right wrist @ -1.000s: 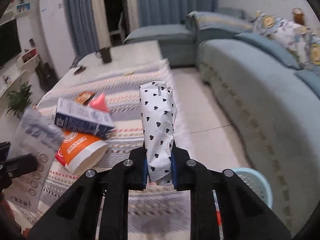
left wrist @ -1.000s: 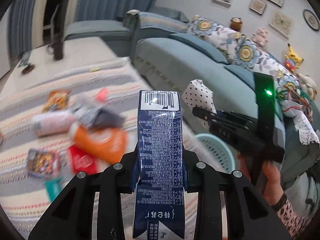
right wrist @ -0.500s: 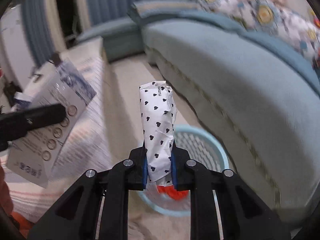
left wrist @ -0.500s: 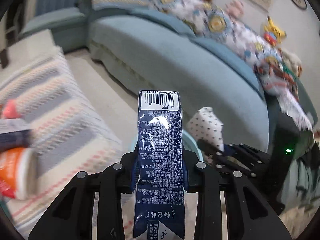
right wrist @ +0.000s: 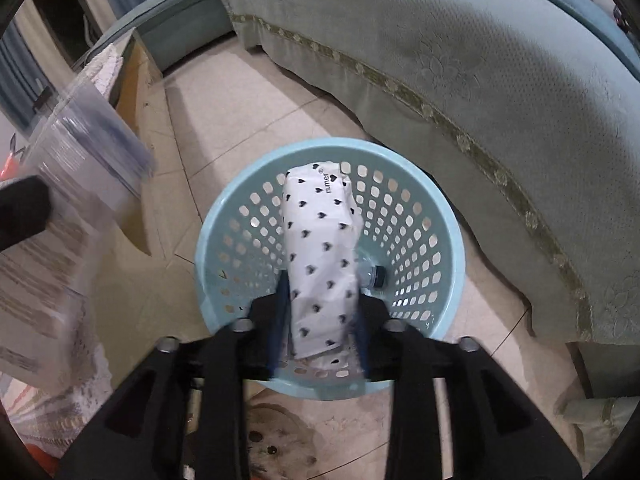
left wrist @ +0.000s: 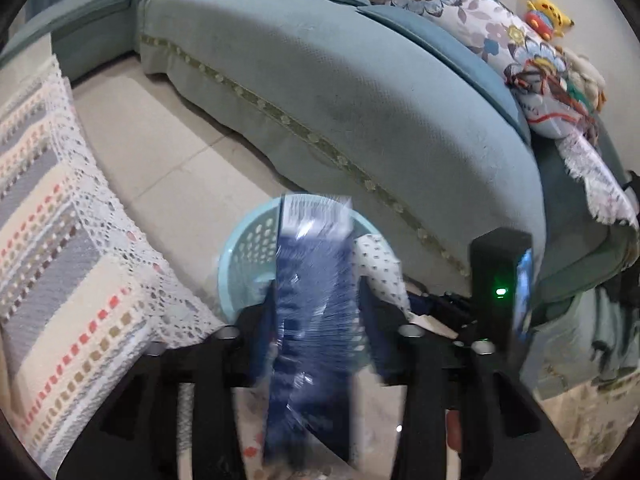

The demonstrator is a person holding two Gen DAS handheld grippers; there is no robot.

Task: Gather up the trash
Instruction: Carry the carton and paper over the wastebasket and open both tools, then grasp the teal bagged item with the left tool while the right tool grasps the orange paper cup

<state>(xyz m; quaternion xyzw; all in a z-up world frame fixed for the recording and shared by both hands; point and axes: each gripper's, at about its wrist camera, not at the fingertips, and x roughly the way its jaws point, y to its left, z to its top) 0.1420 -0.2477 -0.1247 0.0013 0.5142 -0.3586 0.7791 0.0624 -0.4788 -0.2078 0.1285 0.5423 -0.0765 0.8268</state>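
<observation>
Both hands have swung from the table to the basket (right wrist: 448,240), jaws opening around the blue carton (left wrist: 312,280) and heart-print packet (right wrist: 320,256); keep centred over the rim.

**Tight drop zone over the basket**

The pale blue basket (right wrist: 448,240) stands on a narrow strip of tiled floor (right wrist: 224,128) — hemmed by the sofa front (right wrist: 460,72) on one side and the cloth-draped table edge (left wrist: 80,240) on the other. Its mouth lies open from above, though a clear bottle (right wrist: 372,274) lies inside. Beyond the basket, the floor strip runs clear between sofa and table.
</observation>
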